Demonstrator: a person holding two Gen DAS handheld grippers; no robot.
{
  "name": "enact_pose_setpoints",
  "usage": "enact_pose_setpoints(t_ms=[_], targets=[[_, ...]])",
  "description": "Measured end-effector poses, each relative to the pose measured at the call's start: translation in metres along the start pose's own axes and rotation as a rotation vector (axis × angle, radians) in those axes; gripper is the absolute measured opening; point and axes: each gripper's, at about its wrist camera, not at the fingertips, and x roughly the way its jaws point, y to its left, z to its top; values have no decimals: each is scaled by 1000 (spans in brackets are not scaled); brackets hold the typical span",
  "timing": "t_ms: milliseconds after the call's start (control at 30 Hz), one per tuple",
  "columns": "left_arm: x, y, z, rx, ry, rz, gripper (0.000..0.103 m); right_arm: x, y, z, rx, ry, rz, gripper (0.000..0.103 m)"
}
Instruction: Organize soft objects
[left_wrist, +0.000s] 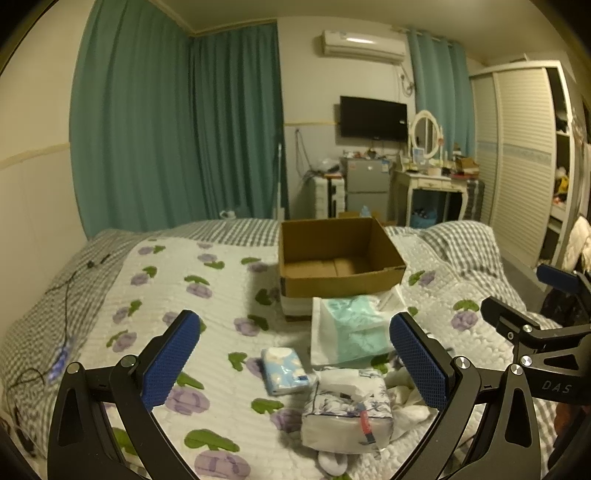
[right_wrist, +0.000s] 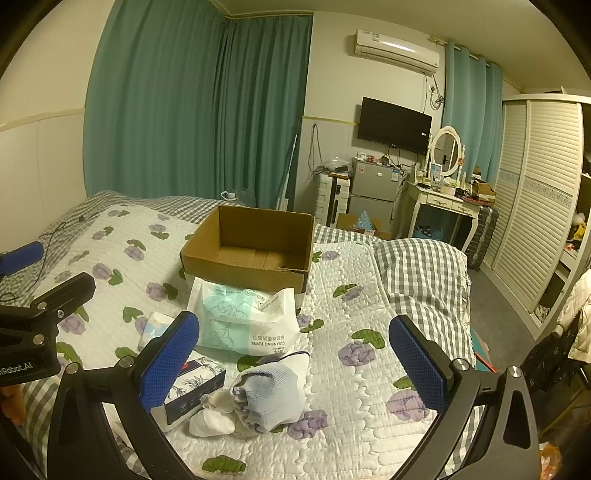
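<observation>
An open, empty cardboard box (left_wrist: 340, 254) (right_wrist: 251, 247) sits on the bed. In front of it lies a white and teal cleansing towel pack (left_wrist: 351, 328) (right_wrist: 243, 321). Nearer are a small blue tissue packet (left_wrist: 284, 371) (right_wrist: 153, 328), a floral tissue pack (left_wrist: 347, 413) (right_wrist: 195, 384) and light blue and white socks (right_wrist: 269, 395) (left_wrist: 406, 397). My left gripper (left_wrist: 295, 362) is open and empty above the tissue packs. My right gripper (right_wrist: 295, 362) is open and empty above the socks.
The bed has a white quilt (right_wrist: 354, 325) with purple flowers and a grey checked sheet (left_wrist: 44, 306) (right_wrist: 421, 273). A black cable (left_wrist: 68, 291) lies at the left. A fridge (right_wrist: 373, 192), dressing table (right_wrist: 443, 203) and wardrobe (right_wrist: 535, 206) stand beyond.
</observation>
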Motion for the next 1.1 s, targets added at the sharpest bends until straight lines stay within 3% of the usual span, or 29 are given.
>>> enact_pose_setpoints(t_ms=[1100], targets=[[1, -2, -6, -9, 12, 4, 103, 1, 4, -4, -1, 16, 7, 103]])
